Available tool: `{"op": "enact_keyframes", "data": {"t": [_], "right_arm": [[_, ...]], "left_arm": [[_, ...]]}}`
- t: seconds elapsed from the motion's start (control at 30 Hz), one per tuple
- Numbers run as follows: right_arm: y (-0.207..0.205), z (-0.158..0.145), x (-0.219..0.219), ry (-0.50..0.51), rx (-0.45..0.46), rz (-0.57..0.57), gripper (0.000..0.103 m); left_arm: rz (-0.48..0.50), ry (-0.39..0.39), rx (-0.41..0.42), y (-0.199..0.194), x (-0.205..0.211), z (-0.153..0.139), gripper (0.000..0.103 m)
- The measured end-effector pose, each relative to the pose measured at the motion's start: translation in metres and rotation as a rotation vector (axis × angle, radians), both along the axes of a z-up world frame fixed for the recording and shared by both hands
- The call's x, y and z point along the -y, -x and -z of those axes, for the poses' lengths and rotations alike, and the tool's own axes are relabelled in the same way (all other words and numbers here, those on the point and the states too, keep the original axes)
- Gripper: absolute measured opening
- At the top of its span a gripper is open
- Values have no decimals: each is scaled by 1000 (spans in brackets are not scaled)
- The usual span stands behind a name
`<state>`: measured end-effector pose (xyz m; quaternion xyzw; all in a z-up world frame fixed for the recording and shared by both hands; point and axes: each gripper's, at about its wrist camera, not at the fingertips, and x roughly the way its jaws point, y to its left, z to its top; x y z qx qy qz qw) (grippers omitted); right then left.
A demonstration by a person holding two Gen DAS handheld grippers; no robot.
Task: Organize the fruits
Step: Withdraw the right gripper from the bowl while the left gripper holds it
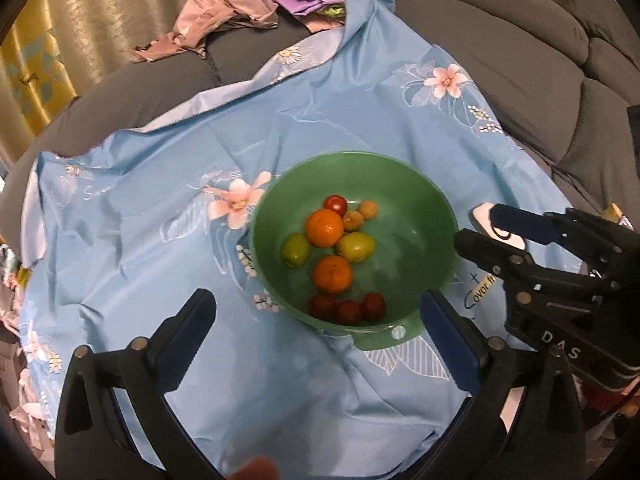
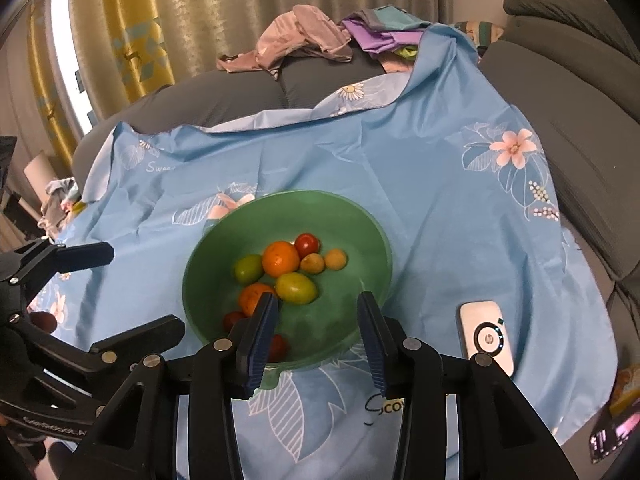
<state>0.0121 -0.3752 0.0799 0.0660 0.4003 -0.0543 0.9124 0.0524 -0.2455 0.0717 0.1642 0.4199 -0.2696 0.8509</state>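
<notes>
A green bowl [image 1: 416, 216] sits on a blue flowered cloth [image 1: 160, 184]. It holds two oranges [image 1: 325, 227], two green fruits [image 1: 355, 246], several red tomatoes [image 1: 349, 310] and two small tan fruits [image 1: 367, 209]. My left gripper [image 1: 316, 316] is open and empty, just in front of the bowl's near rim. My right gripper [image 2: 318, 318] is open and empty, its fingertips over the bowl's [image 2: 360, 224] near rim. The right gripper also shows in the left wrist view [image 1: 474, 226], to the right of the bowl.
A white HP device [image 2: 485, 336] lies on the cloth right of the bowl. The cloth covers a grey sofa [image 1: 520, 80]. Crumpled clothes [image 1: 224, 12] lie at the back. Curtains [image 2: 200, 8] hang behind.
</notes>
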Motion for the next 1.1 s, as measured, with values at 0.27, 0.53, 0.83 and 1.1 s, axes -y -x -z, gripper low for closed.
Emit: {"op": "enact_keyframes", "data": {"t": [0.27, 0.53, 0.83, 1.1], "right_arm": [[4, -19, -2, 39, -10, -27, 43], [0, -27, -2, 50, -5, -39, 43], [-1, -27, -1, 49, -5, -39, 43], [-1, -27, -1, 50, -5, -39, 43]], "left_arm": [[-10, 2, 5, -4, 1, -14, 102], [-33, -7, 33, -8, 0, -22, 102], [-44, -23, 39, -10, 2, -22, 102], [-44, -30, 39, -12, 3, -21, 102]]}}
